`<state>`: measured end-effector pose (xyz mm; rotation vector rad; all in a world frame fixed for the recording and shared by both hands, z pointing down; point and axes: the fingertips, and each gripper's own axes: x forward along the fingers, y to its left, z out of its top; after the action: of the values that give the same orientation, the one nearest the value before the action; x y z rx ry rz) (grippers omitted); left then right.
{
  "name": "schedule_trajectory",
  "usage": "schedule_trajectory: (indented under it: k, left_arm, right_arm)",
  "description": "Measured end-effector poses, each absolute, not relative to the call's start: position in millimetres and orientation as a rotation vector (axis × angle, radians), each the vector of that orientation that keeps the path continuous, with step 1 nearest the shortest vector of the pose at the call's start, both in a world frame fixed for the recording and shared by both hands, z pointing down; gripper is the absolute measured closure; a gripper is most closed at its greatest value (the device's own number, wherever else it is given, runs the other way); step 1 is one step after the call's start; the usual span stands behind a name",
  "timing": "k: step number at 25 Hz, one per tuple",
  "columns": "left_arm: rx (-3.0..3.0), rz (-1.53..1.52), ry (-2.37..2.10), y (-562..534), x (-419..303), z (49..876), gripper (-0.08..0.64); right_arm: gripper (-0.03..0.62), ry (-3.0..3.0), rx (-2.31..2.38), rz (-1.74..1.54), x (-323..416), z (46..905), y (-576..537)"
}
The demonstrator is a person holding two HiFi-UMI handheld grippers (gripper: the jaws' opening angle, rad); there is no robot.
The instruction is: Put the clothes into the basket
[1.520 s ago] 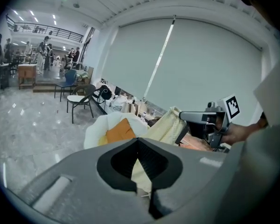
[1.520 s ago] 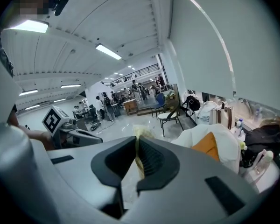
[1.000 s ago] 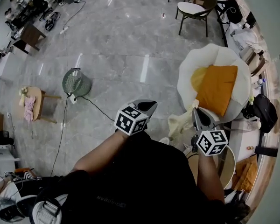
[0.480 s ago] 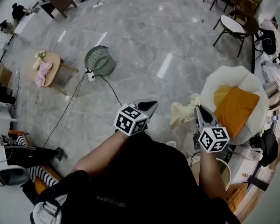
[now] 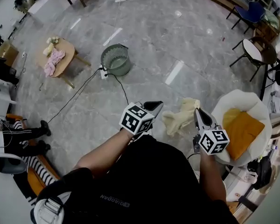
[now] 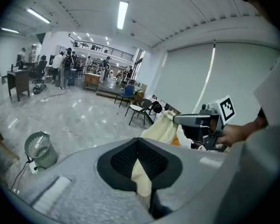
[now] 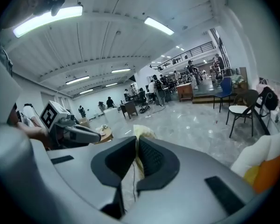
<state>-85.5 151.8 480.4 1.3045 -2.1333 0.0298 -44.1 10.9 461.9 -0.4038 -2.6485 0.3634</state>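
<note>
since a second ago the mesh basket (image 5: 115,59) has swung nearer ahead, though well apart from the cream garment (image 5: 179,120) that my left hand-held gripper (image 5: 154,107) and right hand-held gripper (image 5: 198,113) both clamp in the air, so i reckon i'm mid-carry and must next bring it over the rim.

SITE: open-plan lab hall | SHOWN BY: polished grey floor (image 5: 144,45) stretched wide; strip lights (image 6: 122,14) hung overhead; desks (image 6: 17,80), chairs (image 6: 140,111), standing people (image 6: 65,68) and a railed mezzanine (image 6: 100,45) lined the back
</note>
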Motion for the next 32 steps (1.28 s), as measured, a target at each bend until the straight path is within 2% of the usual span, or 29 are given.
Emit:
schedule_trajectory:
  k: [5,20,32]
  left_arm:
    - [1.241,0.006,-2.174,206.4,-130.1,479.5,0.558]
    - [0.873,-0.146,-2.326,371.0,-194.0,494.2,0.560]
    - [0.684,-0.216,-2.386,433.9,-240.4,497.7,0.558]
  right_arm:
    - [0.561,-2.601,-0.454,0.617,-95.5,460.7,53.2]
    - [0.561,-2.558,-0.621,0.584,-223.5,454.8,154.7]
    - [0.561,-2.474,-0.824,0.572,-307.3,457.7,232.0]
